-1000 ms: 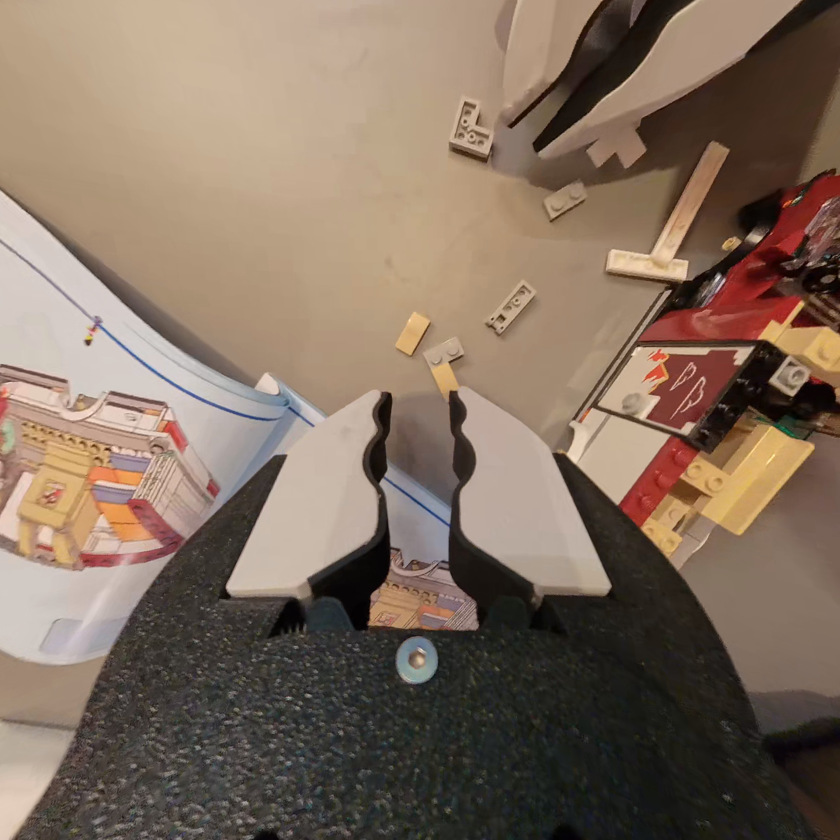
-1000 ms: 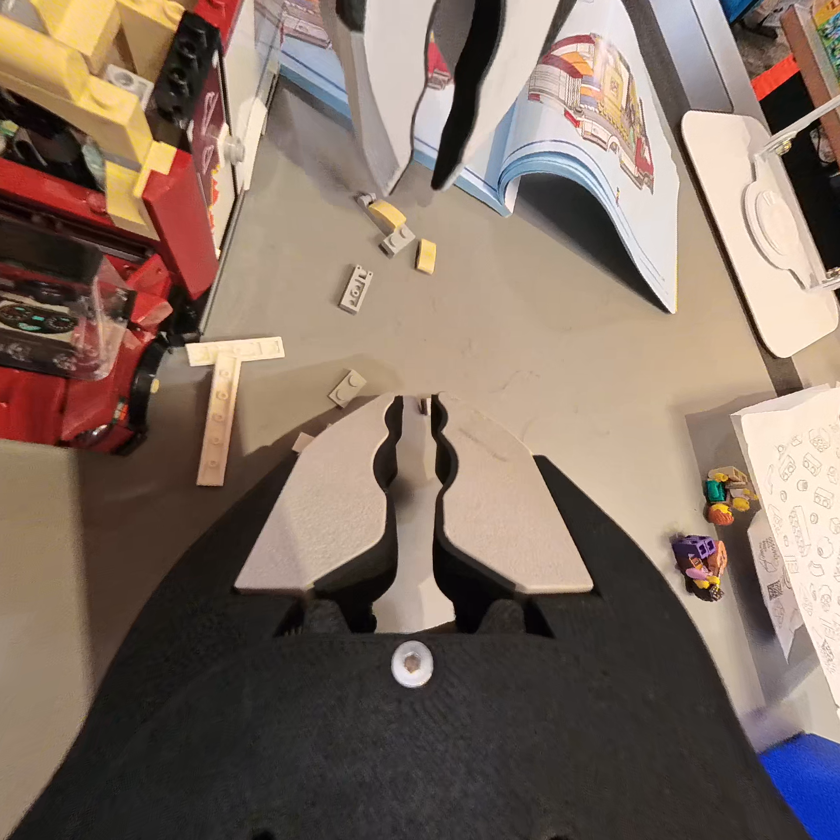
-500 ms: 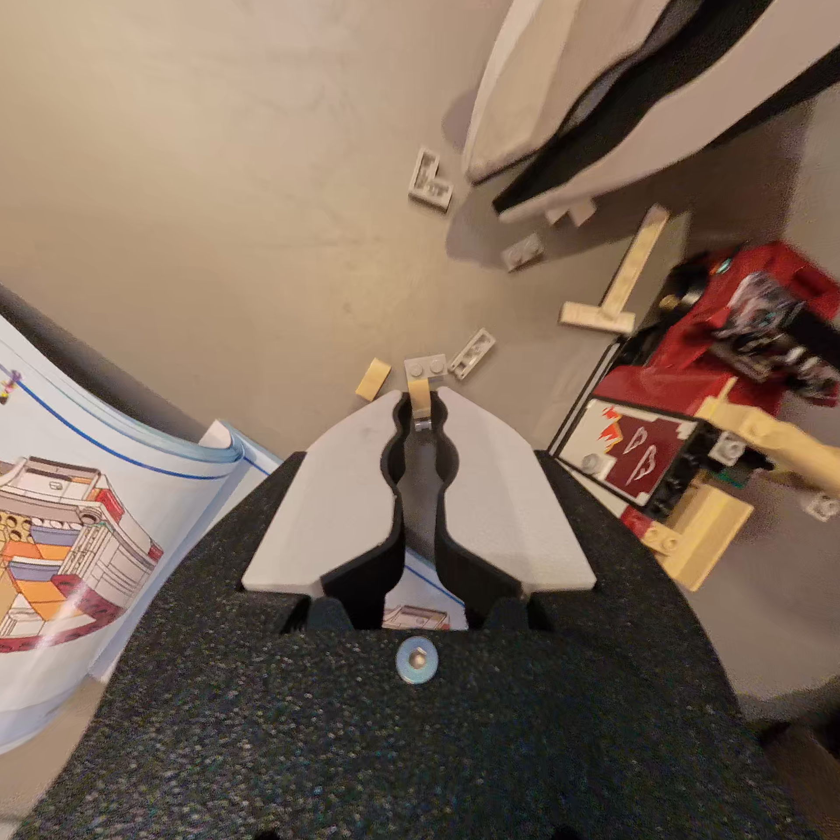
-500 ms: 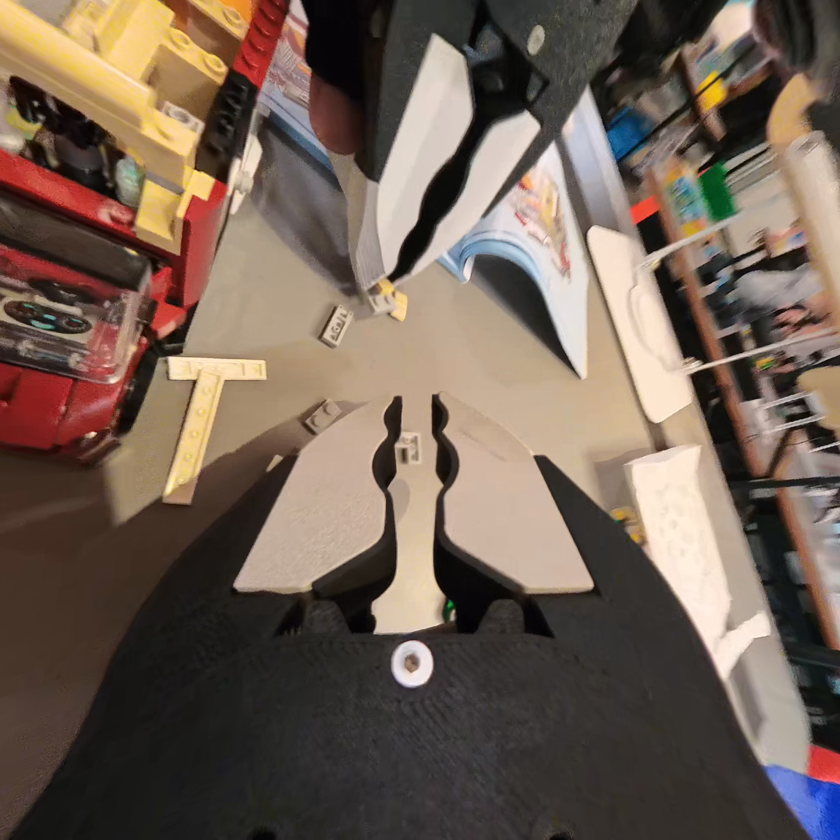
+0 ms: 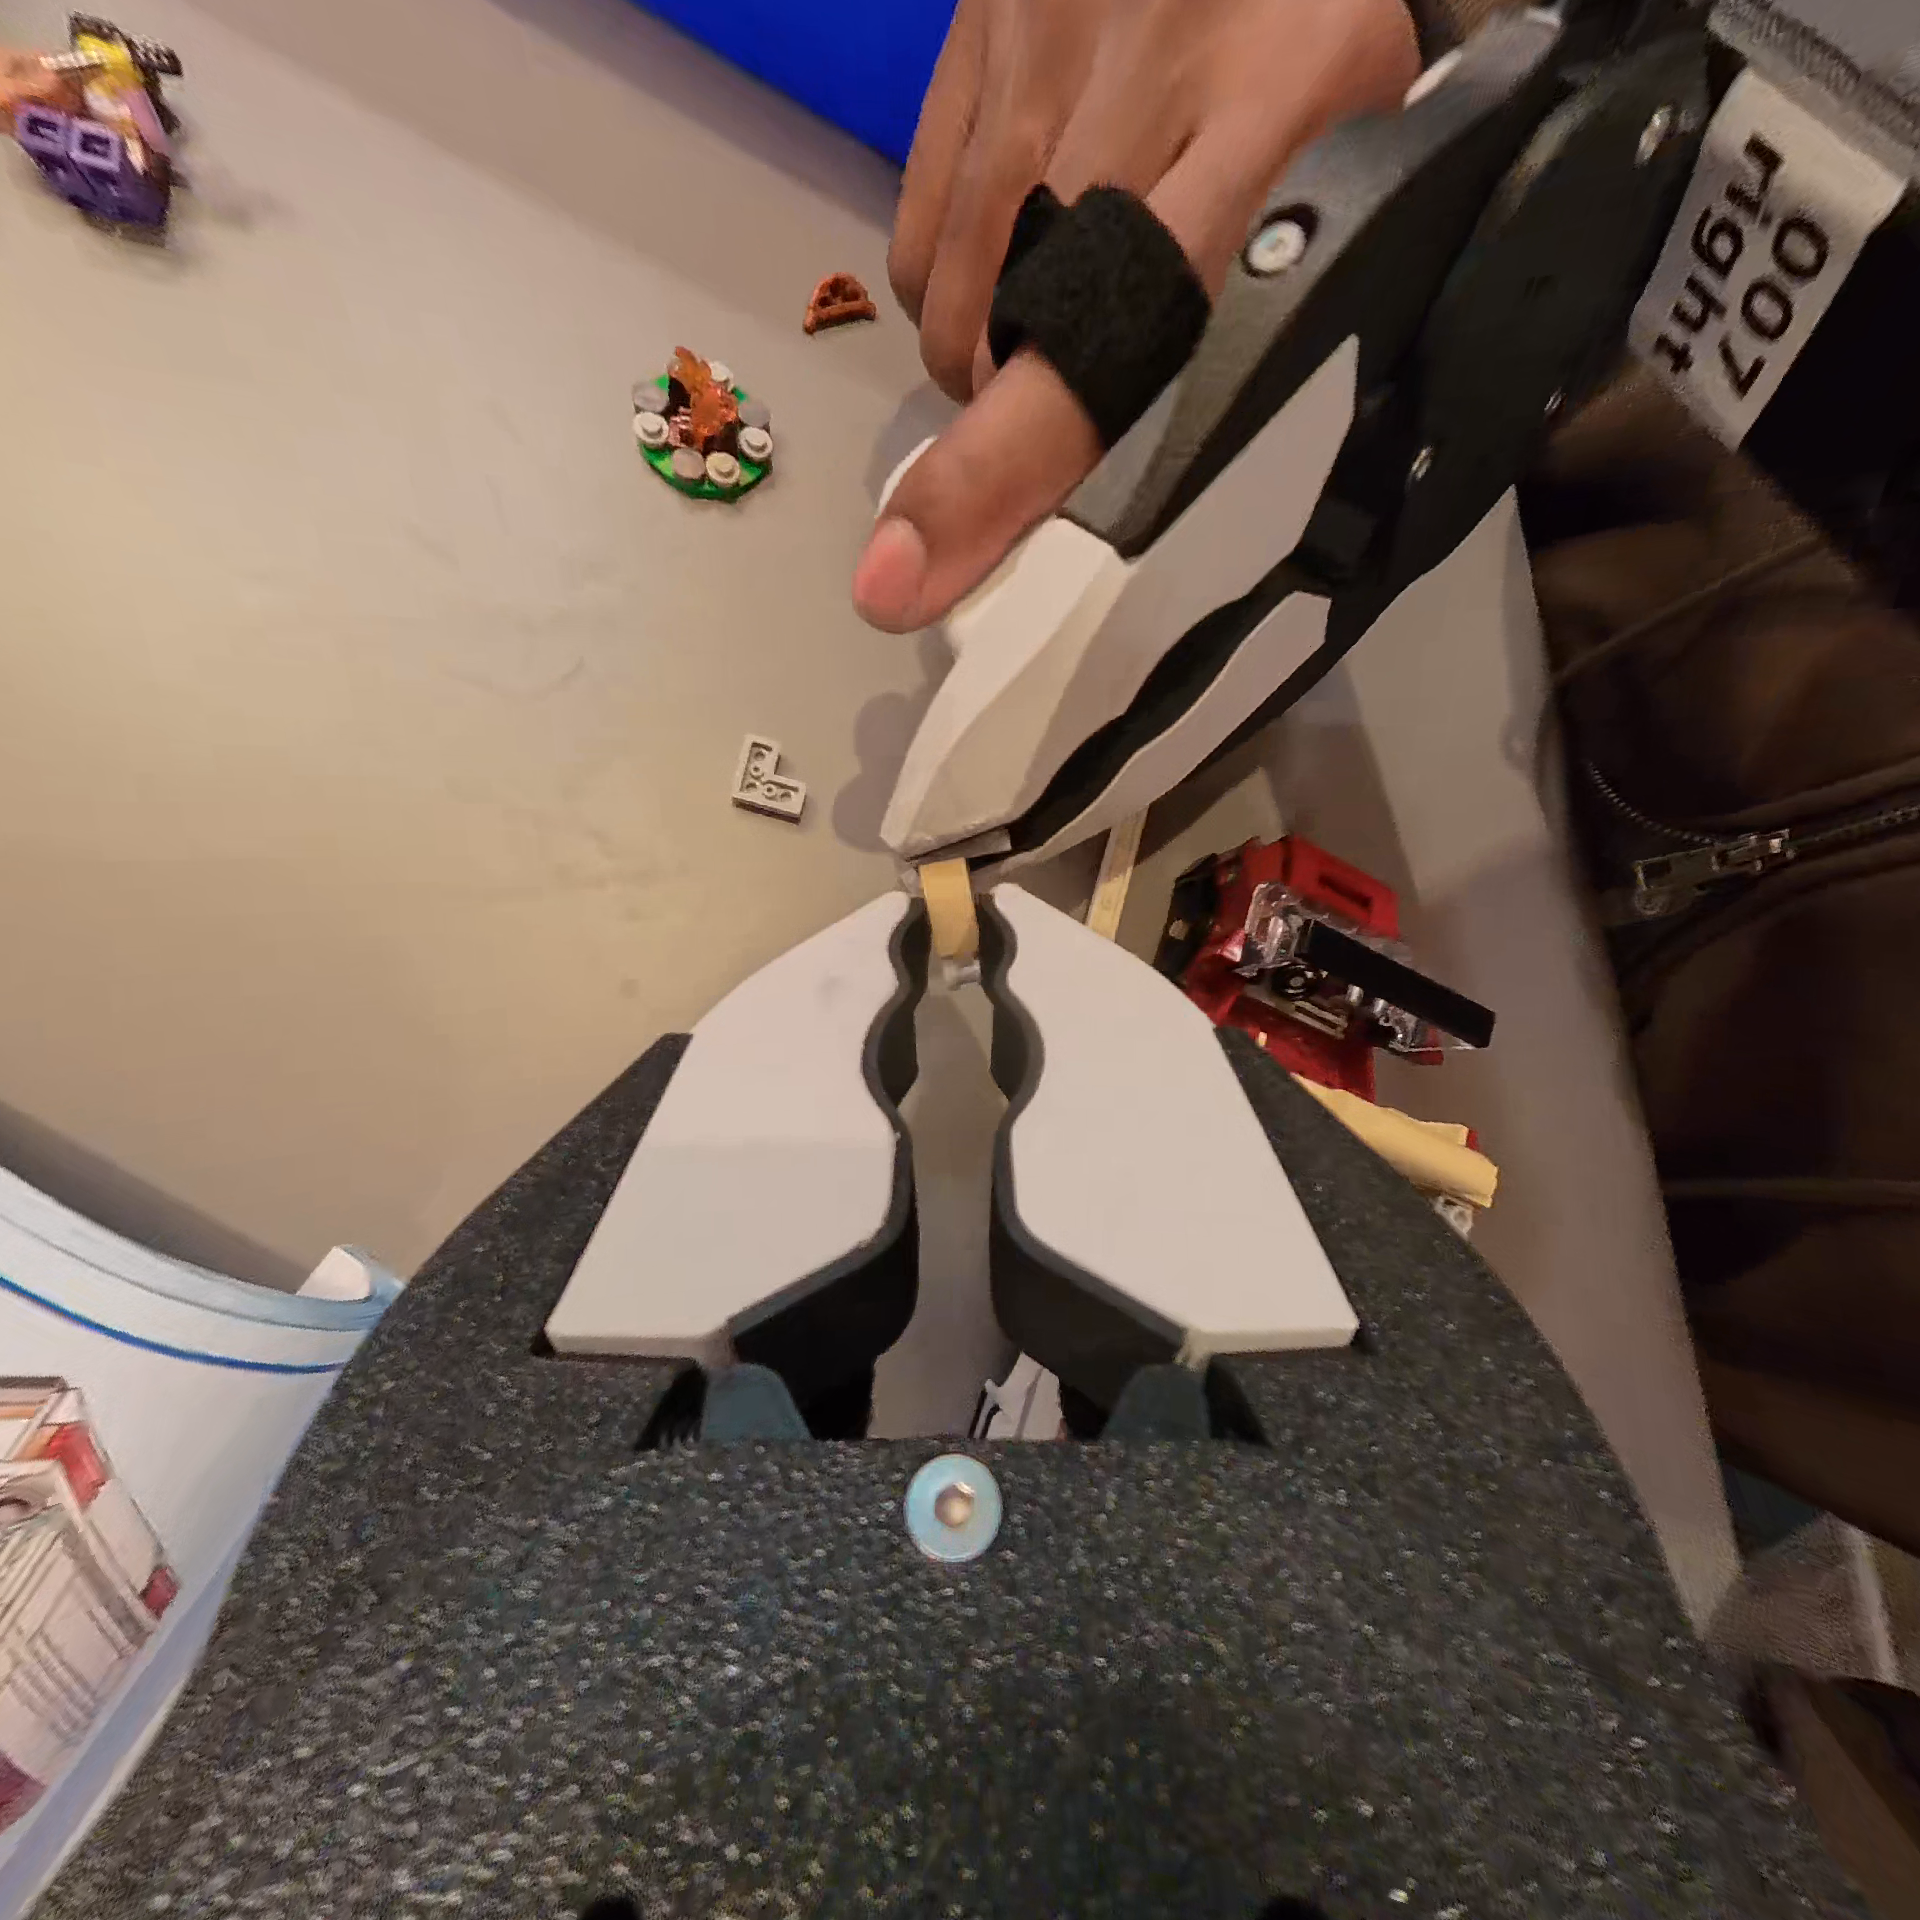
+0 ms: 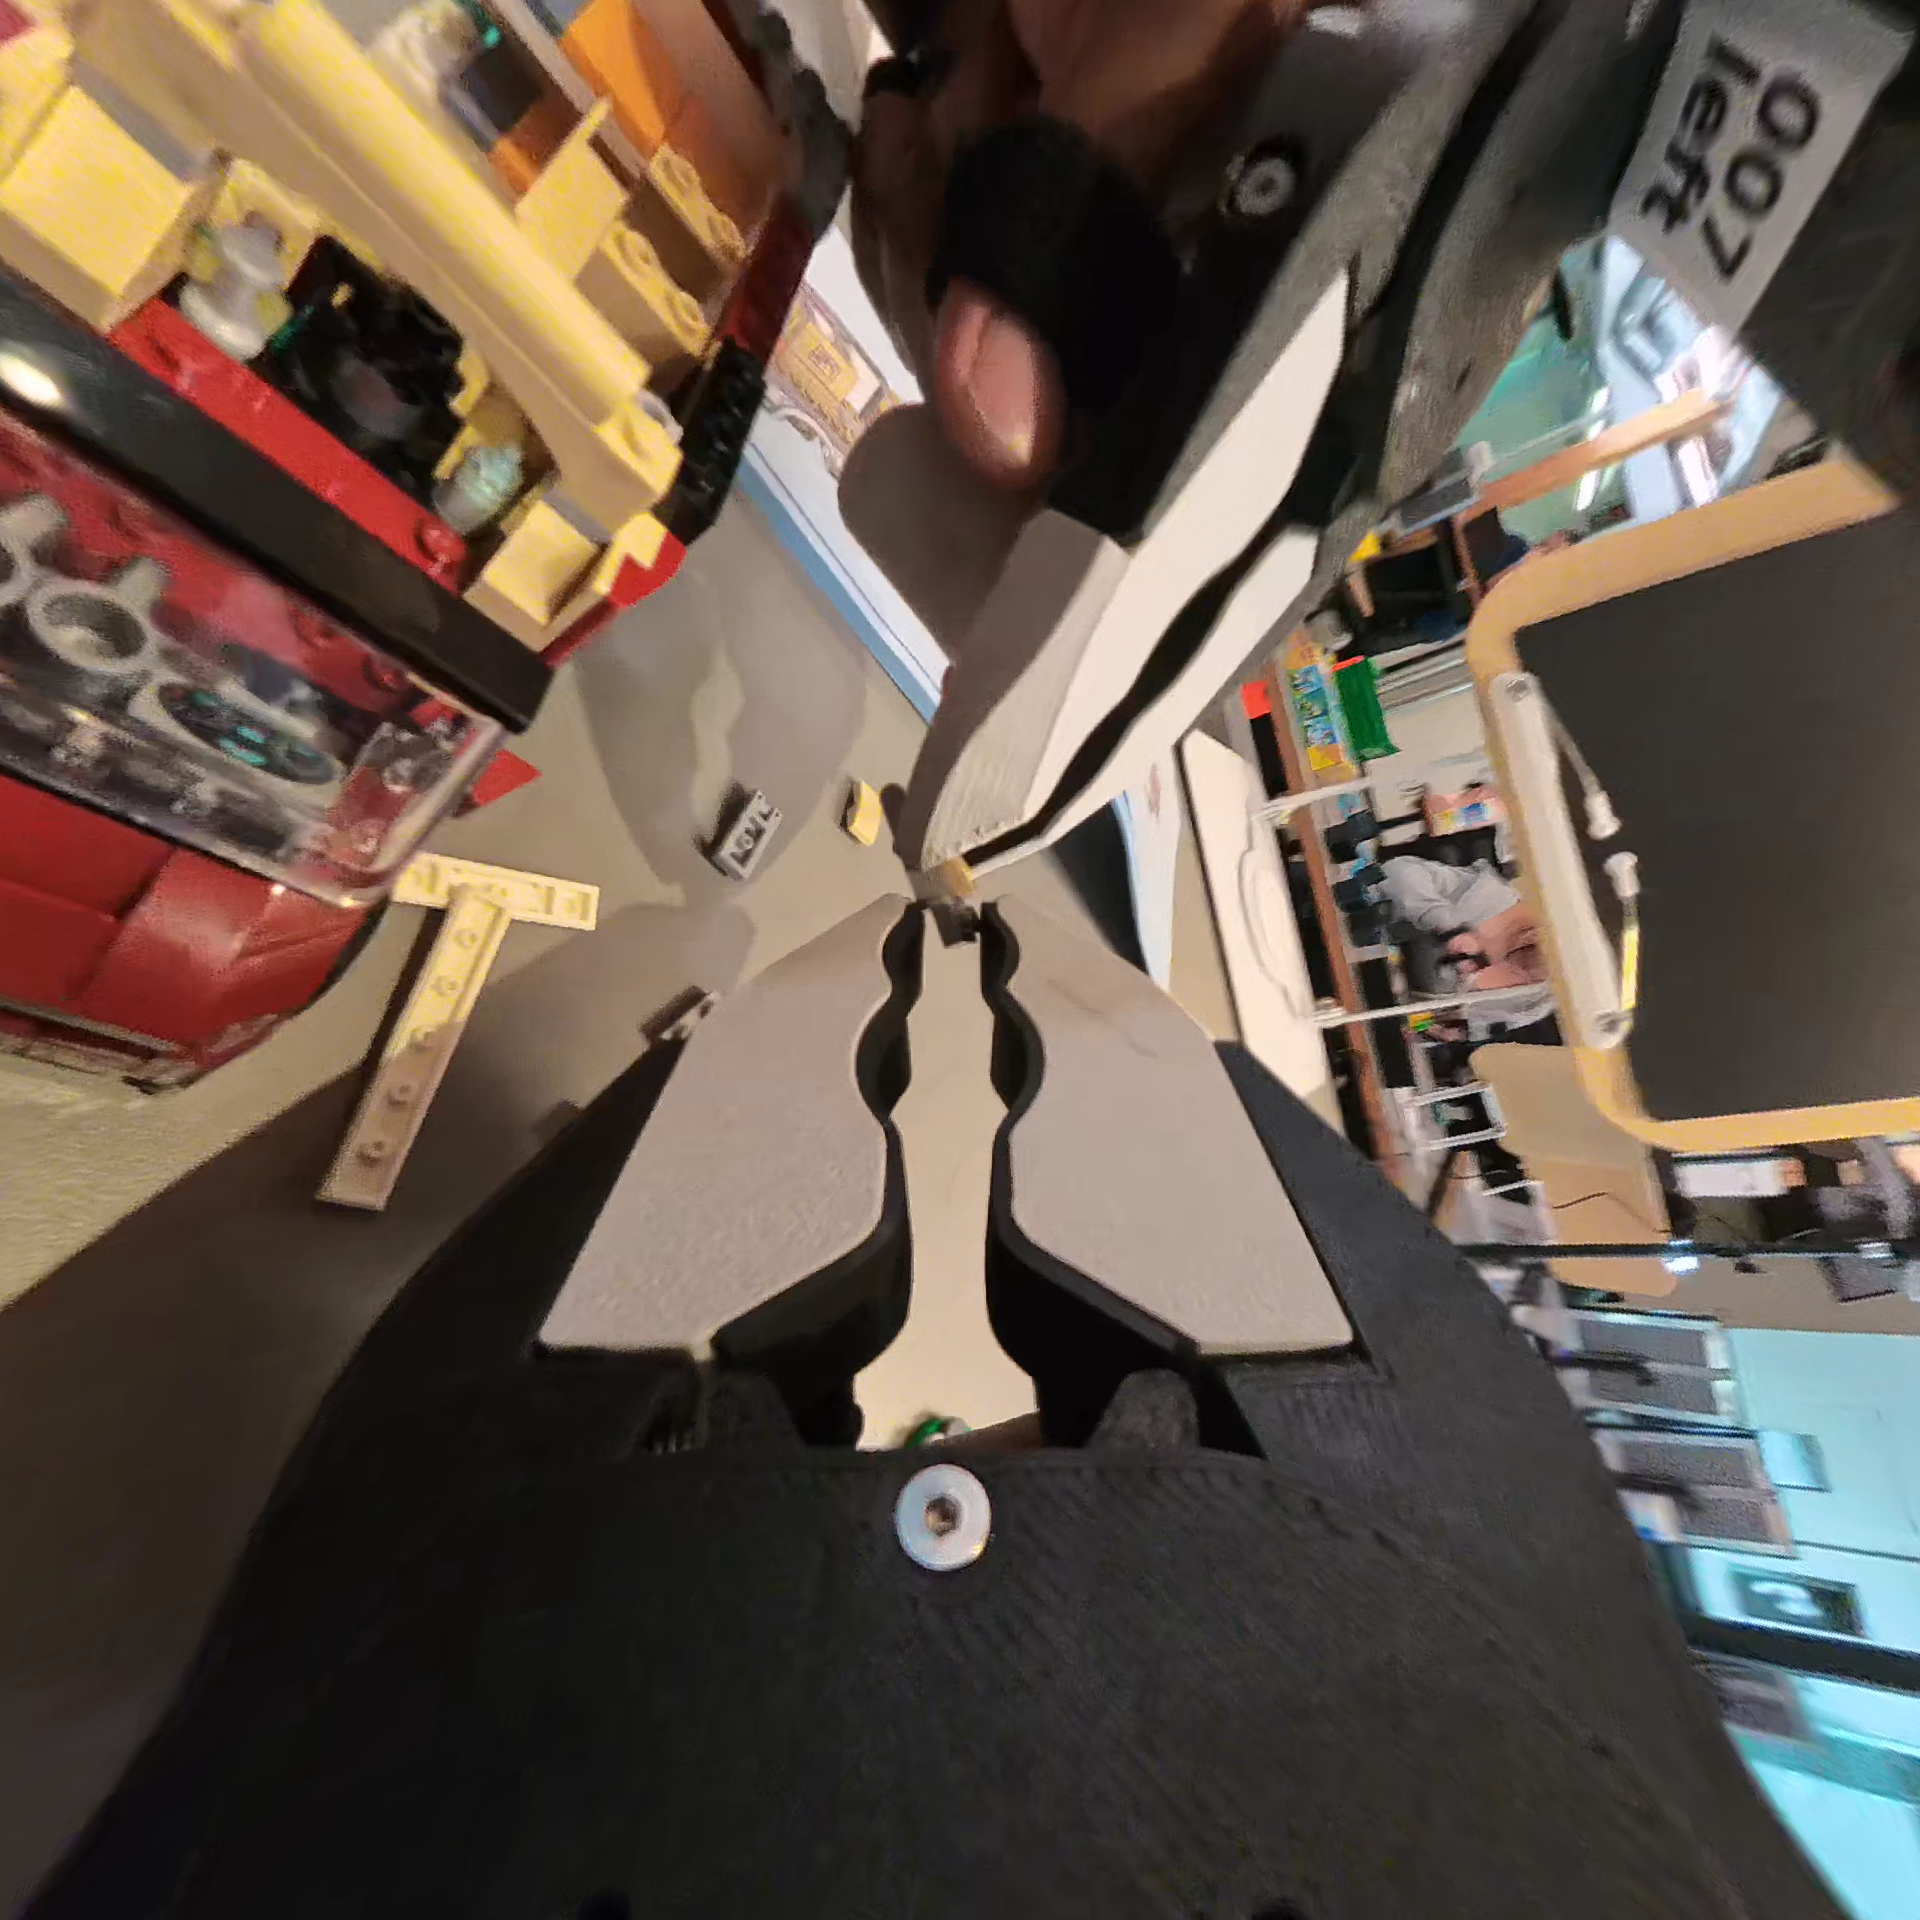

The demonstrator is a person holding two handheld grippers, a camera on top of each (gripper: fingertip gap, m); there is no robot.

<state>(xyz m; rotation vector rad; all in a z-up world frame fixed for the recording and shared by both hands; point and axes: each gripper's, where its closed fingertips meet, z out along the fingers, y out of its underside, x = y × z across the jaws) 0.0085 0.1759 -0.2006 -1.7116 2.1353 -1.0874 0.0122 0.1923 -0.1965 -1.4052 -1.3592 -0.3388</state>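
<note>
Above the counter [image 5: 312, 623], beside the red brick model [image 5: 1299, 935], my left hand-held gripper [image 5: 951, 928] pinches a tan tile [image 5: 948, 914]. My right hand-held gripper [image 6: 948, 918] pinches a small grey piece [image 6: 950, 925]. Both meet tip to tip; either could slip and drop.

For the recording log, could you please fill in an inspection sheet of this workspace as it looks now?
Surface: grey-beige tabletop, matte, in use.
Job's things: tan tile with a small grey piece beneath; grey plate; the two meet tip to tip above the table.
Clutter: grey L-shaped plate, campfire build, purple figure, tan T-shaped plates, red brick building, open instruction booklet.
Grippers: left gripper clamps the tan tile; right gripper clamps the grey plate.
Cables: nothing seen.
Surroundings: shelves and a chair behind; a person sits there.
</note>
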